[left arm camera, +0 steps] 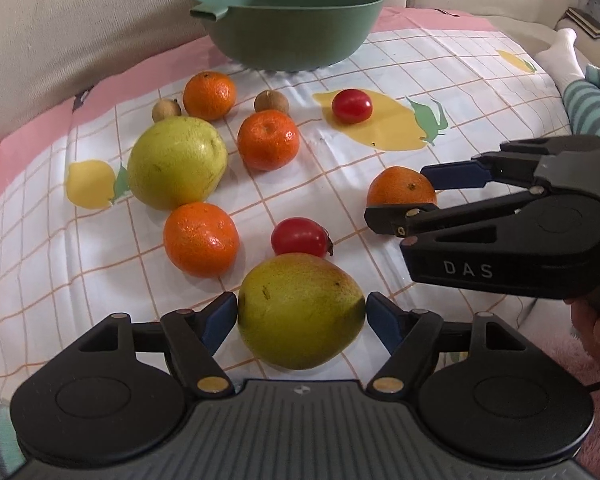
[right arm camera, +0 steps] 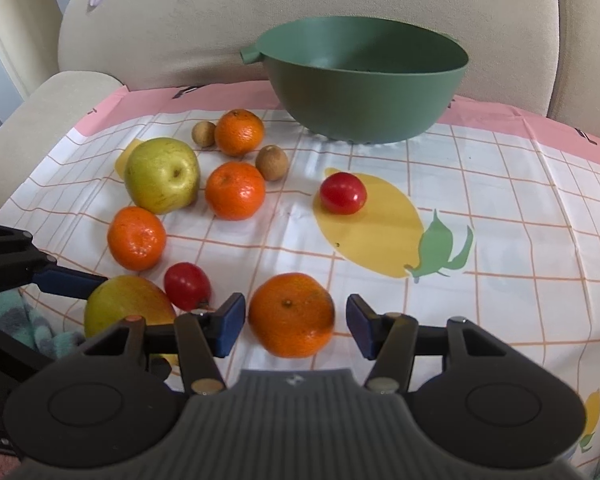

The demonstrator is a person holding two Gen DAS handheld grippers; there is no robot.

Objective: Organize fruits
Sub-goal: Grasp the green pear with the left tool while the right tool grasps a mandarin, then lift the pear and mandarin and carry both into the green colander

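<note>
My left gripper (left arm camera: 301, 314) brackets a yellow-green pear (left arm camera: 300, 312) with both blue pads touching its sides; the pear lies on the cloth. My right gripper (right arm camera: 296, 322) is open around a mandarin (right arm camera: 291, 314), small gaps on both sides; it also shows in the left wrist view (left arm camera: 402, 188). A green bowl (left arm camera: 288, 36) (right arm camera: 380, 92) stands empty at the back. Loose on the cloth lie a second pear (left arm camera: 176, 162), three more mandarins, such as one (left arm camera: 201, 239), two red tomatoes (left arm camera: 300, 237) (left arm camera: 352, 106) and two small brown fruits (left arm camera: 271, 101).
The fruit lies on a checked cloth (right arm camera: 500, 220) with lemon prints and a pink border, spread over a beige seat. The seat back (right arm camera: 260, 28) rises behind the bowl. A person's foot in a white sock (left arm camera: 560, 56) rests at the far right.
</note>
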